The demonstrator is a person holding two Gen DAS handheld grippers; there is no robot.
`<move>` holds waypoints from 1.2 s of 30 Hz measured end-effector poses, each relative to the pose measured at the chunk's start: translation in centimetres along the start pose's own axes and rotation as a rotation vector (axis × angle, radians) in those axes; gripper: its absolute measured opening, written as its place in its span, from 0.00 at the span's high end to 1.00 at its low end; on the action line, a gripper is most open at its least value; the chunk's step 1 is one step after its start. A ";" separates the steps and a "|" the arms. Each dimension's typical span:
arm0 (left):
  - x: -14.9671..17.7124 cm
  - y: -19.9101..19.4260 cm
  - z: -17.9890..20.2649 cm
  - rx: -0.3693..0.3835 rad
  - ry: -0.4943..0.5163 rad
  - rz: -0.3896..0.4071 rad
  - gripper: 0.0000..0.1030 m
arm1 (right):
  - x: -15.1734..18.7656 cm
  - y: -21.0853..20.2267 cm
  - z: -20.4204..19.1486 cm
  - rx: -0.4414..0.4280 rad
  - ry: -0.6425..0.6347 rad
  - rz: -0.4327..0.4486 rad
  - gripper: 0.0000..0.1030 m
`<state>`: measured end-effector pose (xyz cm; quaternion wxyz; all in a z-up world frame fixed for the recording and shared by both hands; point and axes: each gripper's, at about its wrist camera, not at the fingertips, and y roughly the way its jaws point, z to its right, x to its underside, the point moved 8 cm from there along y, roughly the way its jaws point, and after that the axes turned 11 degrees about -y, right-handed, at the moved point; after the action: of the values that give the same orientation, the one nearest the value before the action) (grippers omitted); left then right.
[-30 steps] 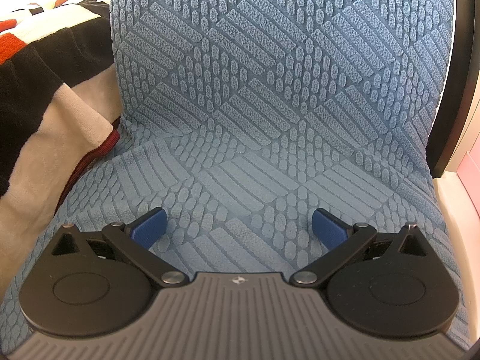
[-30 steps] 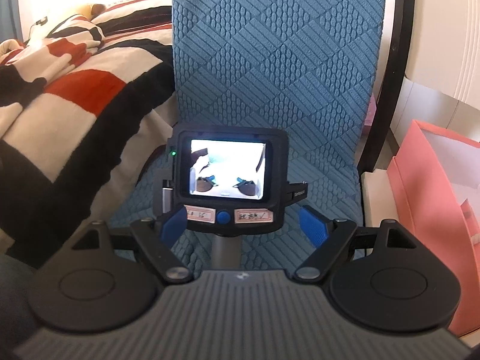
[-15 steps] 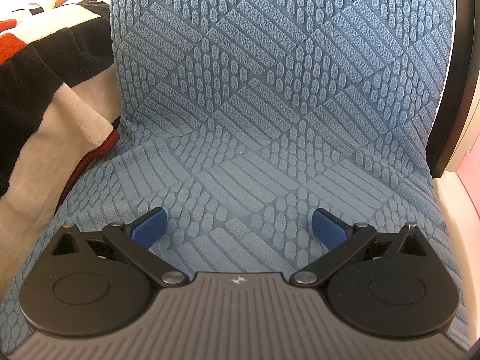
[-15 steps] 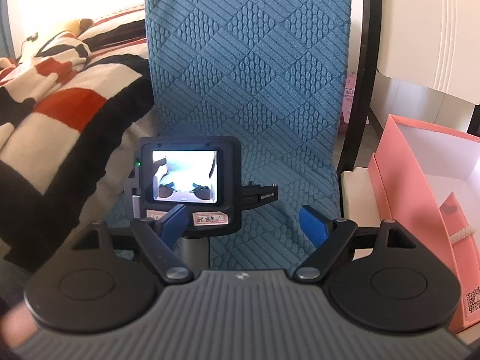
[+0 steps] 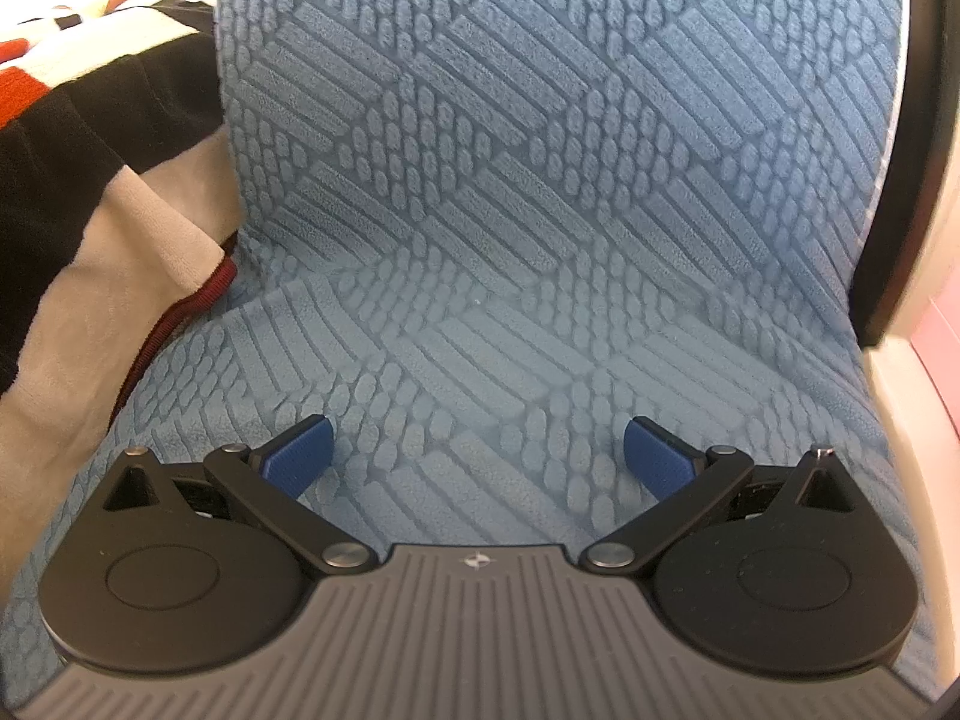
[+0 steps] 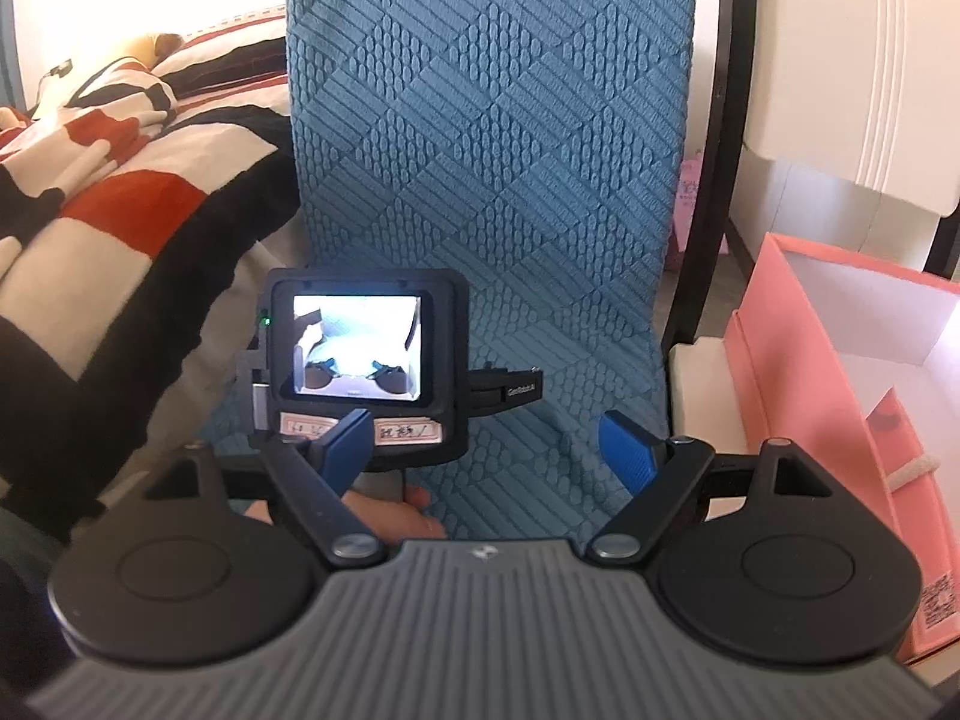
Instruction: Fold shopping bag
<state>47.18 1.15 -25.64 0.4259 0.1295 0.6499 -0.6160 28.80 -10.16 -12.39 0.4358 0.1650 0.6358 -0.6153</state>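
A pink paper shopping bag (image 6: pixel 828 360) stands open at the right edge of the right wrist view, with a white inside and a rope handle (image 6: pixel 915 468). My right gripper (image 6: pixel 489 450) is open and empty, left of the bag and above a blue textured chair cover (image 6: pixel 492 138). Ahead of it is the back of the left gripper unit with its lit screen (image 6: pixel 354 348), held by a hand (image 6: pixel 390 510). In the left wrist view my left gripper (image 5: pixel 477 459) is open over the chair seat (image 5: pixel 480 330), holding nothing. Only a pink sliver of the bag (image 5: pixel 945 330) shows there.
A black, white and red striped blanket (image 6: pixel 120 192) lies on a bed left of the chair. The chair's black frame (image 6: pixel 714 150) rises on the right. White cabinets (image 6: pixel 840 90) stand behind the bag. A cream ledge (image 6: pixel 702 384) sits between chair and bag.
The right wrist view has swung back left and risen slightly, so less of the bag shows and the left unit sits nearer the centre. The left gripper has stayed still.
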 end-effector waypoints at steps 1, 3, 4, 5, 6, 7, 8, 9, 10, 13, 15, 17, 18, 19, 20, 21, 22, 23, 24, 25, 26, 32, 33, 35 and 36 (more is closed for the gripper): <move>0.1 -0.2 -0.2 0.016 0.009 -0.016 0.00 | 0.0 -0.1 0.2 -0.001 0.007 0.000 0.19; 0.3 -0.4 -0.3 0.025 0.024 -0.030 0.00 | -0.1 -0.5 0.6 -0.011 0.028 0.000 0.19; 0.4 -0.6 -0.3 0.028 0.028 -0.038 0.00 | -0.1 -0.7 0.7 -0.012 0.032 0.001 0.19; 0.5 -0.8 -0.3 0.031 0.035 -0.050 0.00 | -0.2 -1.0 0.8 -0.007 0.031 0.001 0.19; 0.7 -1.0 -0.3 0.036 0.038 -0.062 0.00 | -0.2 -1.3 0.9 0.000 0.025 0.000 0.19; 0.8 -1.4 -0.4 0.040 0.036 -0.077 0.00 | -0.3 -1.5 1.0 0.008 0.021 -0.001 0.19; 0.9 -1.8 -0.6 0.041 0.032 -0.089 0.00 | -0.3 -1.9 1.3 0.015 0.021 -0.001 0.19; 0.9 -2.4 -0.7 0.046 0.030 -0.097 0.00 | -0.4 -2.3 1.5 0.017 0.025 0.000 0.19; 0.6 -3.1 -0.8 0.055 0.026 -0.094 0.00 | -0.5 -2.8 1.7 0.017 0.031 0.002 0.19; -0.6 -5.9 -1.1 0.078 0.023 -0.083 0.00 | -1.0 -4.7 2.5 0.035 0.037 0.019 0.19; -1.6 -8.1 -1.3 0.094 0.028 -0.073 0.00 | -1.4 -6.3 3.2 0.054 0.044 0.033 0.19; -2.7 -10.5 -1.5 0.112 0.031 -0.053 0.00 | -2.0 -8.2 4.0 0.077 0.050 0.050 0.19; -3.2 -11.7 -1.7 0.118 0.030 -0.047 0.00 | -2.3 -9.1 4.4 0.089 0.053 0.058 0.19; -3.8 -12.9 -1.8 0.124 0.025 -0.048 0.00 | -2.6 -10.1 4.9 0.103 0.057 0.067 0.19; -4.4 -14.2 -1.9 0.134 0.018 -0.048 0.00 | -2.7 -10.9 5.2 0.114 0.059 0.070 0.19; -5.0 -15.3 -2.0 0.147 0.011 -0.043 0.00 | -2.9 -11.8 5.6 0.126 0.060 0.075 0.19; -5.7 -16.8 -2.0 0.163 0.004 -0.031 0.00 | -3.1 -12.6 6.0 0.140 0.064 0.079 0.19; -6.2 -18.1 -1.9 0.174 0.003 -0.018 0.00 | -3.2 -13.4 6.4 0.149 0.071 0.081 0.19; -6.7 -19.4 -1.8 0.184 0.008 -0.005 0.00 | -3.4 -14.2 6.8 0.154 0.081 0.083 0.19; -7.2 -20.9 -1.6 0.195 0.020 0.005 0.00 | -3.4 -14.9 7.1 0.155 0.090 0.084 0.19; -7.4 -22.2 -1.4 0.201 0.032 0.014 0.00 | -3.5 -15.5 7.4 0.159 0.096 0.084 0.19; -8.7 -29.4 0.2 0.265 0.054 0.072 0.00 | -3.1 -18.4 9.5 0.163 0.167 0.068 0.19; -8.8 -30.4 0.4 0.272 0.061 0.079 0.00 | -3.0 -18.7 9.9 0.155 0.185 0.067 0.19; -8.8 -32.3 1.0 0.295 0.059 0.088 0.00 | -2.5 -19.5 10.8 0.161 0.216 0.061 0.18; -8.7 -33.0 1.3 0.309 0.065 0.089 0.00 | -2.2 -19.8 11.3 0.172 0.225 0.057 0.18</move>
<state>30.09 -3.81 3.57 0.4064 0.2421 0.5545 -0.6847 19.26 -23.66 3.48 0.3631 0.2876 0.6209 -0.6324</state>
